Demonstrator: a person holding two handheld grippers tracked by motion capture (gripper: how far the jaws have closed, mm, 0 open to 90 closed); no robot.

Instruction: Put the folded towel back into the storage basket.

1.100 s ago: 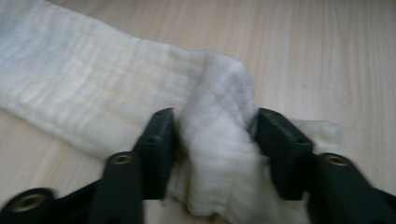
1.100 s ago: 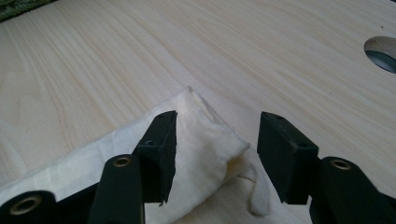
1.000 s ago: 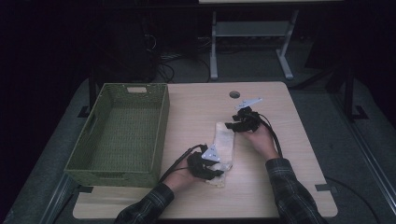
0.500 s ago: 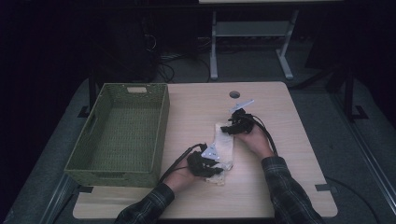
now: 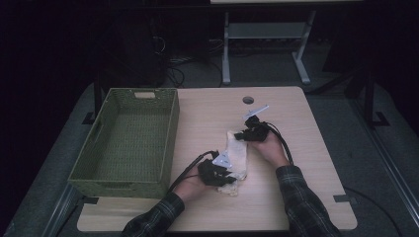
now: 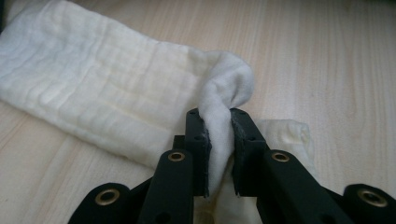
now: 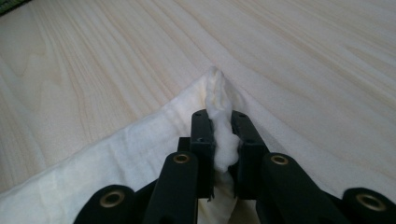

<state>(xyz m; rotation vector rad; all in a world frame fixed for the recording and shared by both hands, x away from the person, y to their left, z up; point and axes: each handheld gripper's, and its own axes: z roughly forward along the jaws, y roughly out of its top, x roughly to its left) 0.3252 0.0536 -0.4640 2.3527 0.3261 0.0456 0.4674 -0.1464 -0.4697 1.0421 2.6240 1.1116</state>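
**Two hand-held grippers pinch a cream cloth at opposite ends on a wooden table**

A person sits at a light wooden table (image 5: 306, 163), forearms coming in from six o'clock in the high view. A cream-white cloth (image 5: 236, 157) lies just right of the table's centre, running from about seven o'clock up toward one o'clock. An empty green woven basket (image 5: 129, 139) stands at nine o'clock from the cloth, apart from it.

The left gripper (image 5: 215, 173) sits at the cloth's near end. Its jaws have just been closing, and in the left gripper view they are clamped on a raised fold of the fabric (image 6: 219, 144), which bulges up above the pads in a soft loop. The right gripper (image 5: 251, 133) sits at the far end. Its jaws have also just been closing, and in the right gripper view they squeeze a bunched corner of the cloth (image 7: 222, 140) into a narrow ridge.

The step in hand appears to be securing a grip at both ends. The next move likely calls for lifting both ends together, keeping the pinches firm so the thin fabric does not slip out.

The cloth looks soft, lightly ribbed and crinkled, and it lies flat on the wood between the two pinches.
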